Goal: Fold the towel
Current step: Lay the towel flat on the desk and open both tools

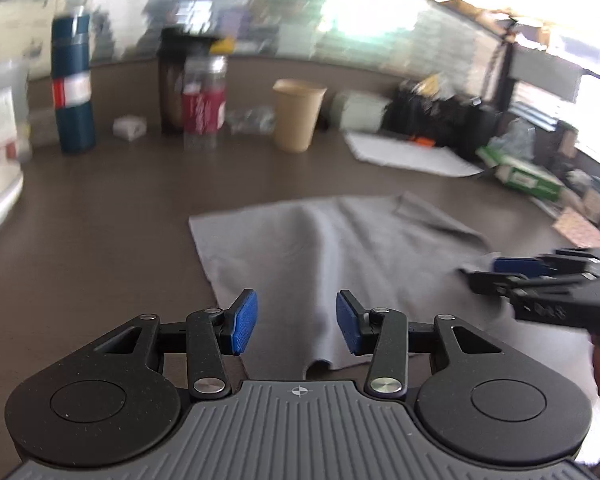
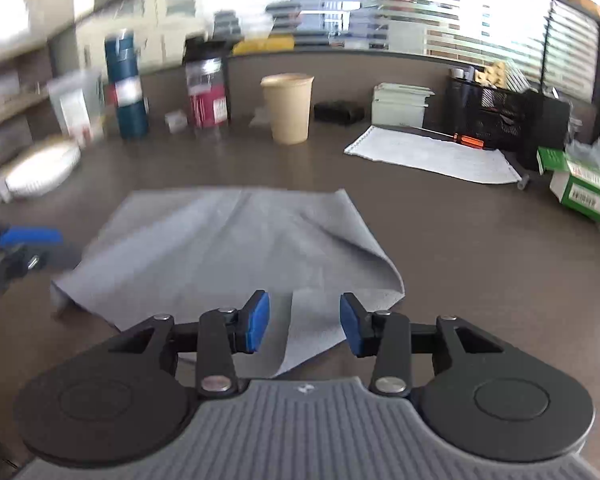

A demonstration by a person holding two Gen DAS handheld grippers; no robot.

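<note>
A grey towel (image 1: pixel 340 256) lies folded over on the brown table (image 1: pixel 100 240), with a ridge running down its middle and a loose near edge. My left gripper (image 1: pixel 297 322) hovers over the towel's near edge, open, its blue pads (image 1: pixel 244 320) apart and touching no cloth. In the right wrist view the same towel (image 2: pixel 228 248) lies with a curled right corner and a flap between my right gripper's (image 2: pixel 304 322) blue pads (image 2: pixel 260 320), which stand apart from it, open. Each gripper shows at the edge of the other's view: right gripper (image 1: pixel 540 276), left gripper (image 2: pixel 20 248).
At the back of the table stand a blue flask (image 1: pixel 73 84), a clear bottle with a red label (image 1: pixel 204 100), a paper cup (image 1: pixel 296 116) and a white cloth (image 2: pixel 432 156). Green boxes (image 2: pixel 580 188) and a black organiser (image 2: pixel 496 116) are at right; a white dish (image 2: pixel 40 168) at left.
</note>
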